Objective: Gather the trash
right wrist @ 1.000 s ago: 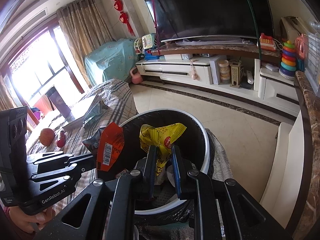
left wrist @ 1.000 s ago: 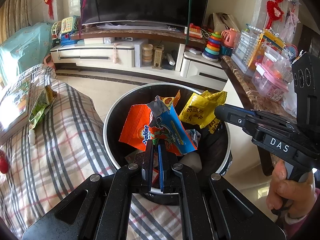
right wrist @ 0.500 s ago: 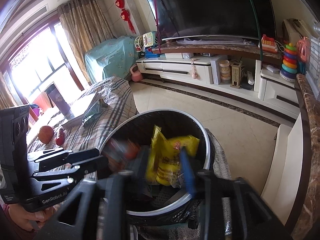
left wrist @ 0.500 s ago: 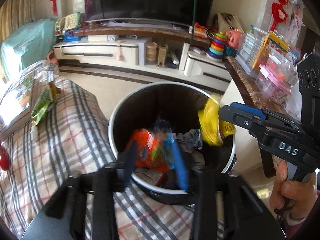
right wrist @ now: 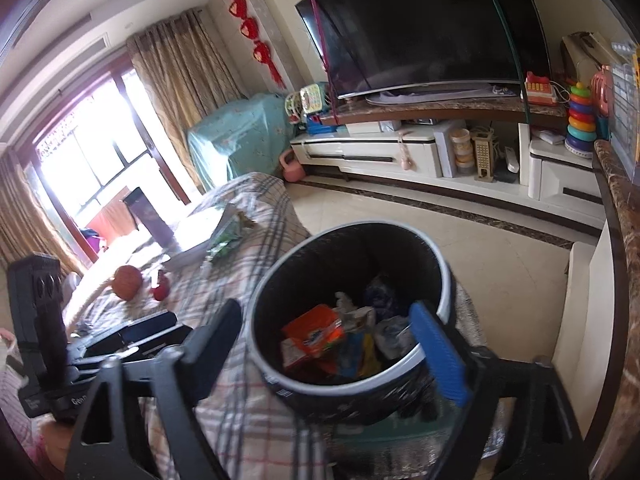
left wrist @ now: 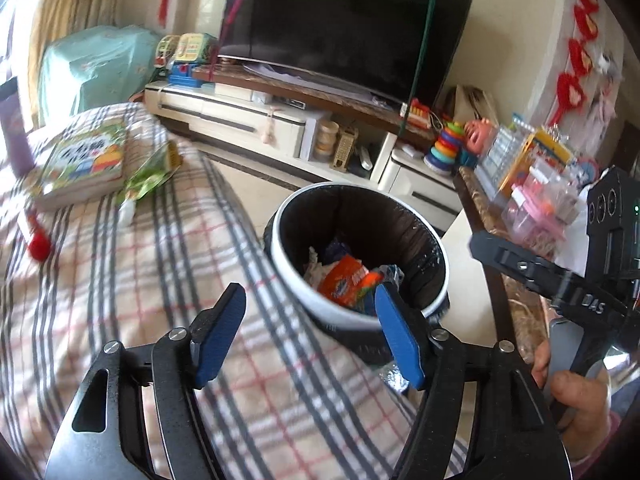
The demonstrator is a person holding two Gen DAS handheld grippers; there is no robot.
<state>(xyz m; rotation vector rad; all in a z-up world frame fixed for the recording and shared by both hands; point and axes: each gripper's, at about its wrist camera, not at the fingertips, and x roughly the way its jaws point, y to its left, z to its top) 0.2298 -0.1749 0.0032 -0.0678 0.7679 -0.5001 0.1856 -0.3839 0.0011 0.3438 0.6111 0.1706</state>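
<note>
1. The left claw point(left wrist: 310, 332) has its jaws opening wide with nothing between the blue pads point(left wrist: 396, 336); it hangs over the checked cloth point(left wrist: 120, 280) at the near rim of the trash bin point(left wrist: 340, 314).
2. The right claw point(right wrist: 332, 344) also has its jaws opening, wide and empty; they straddle the bin's near rim, one finger on the cloth side, the blue one at the far side.
3. The bin, white-rimmed with a dark liner, stands just beside the edge of the cloth-covered surface, with a brown marble ledge point(left wrist: 480, 204) close on its other side.
4. Trash lies inside the bin: an orange wrapper point(right wrist: 316, 328) on top, crumpled paper point(right wrist: 356, 312) and bluish wrappers around it.
5. A green snack wrapper point(left wrist: 152, 172) lies on the cloth, well apart from the bin, touching a picture book point(left wrist: 80, 160).
6. Near the cloth's far left side sit a small red object point(left wrist: 38, 246) and, in the right wrist view, an orange fruit point(right wrist: 126, 276).
7. Open tiled floor point(right wrist: 460, 232) spreads beyond the bin up to a white TV cabinet point(right wrist: 368, 152).
8. A large dark television point(left wrist: 344, 28) stands on the cabinet; toys crowd the right end, including a stacking-ring toy point(right wrist: 580, 120).
9. Curtains point(right wrist: 188, 80) flank a bright window at left.
</note>
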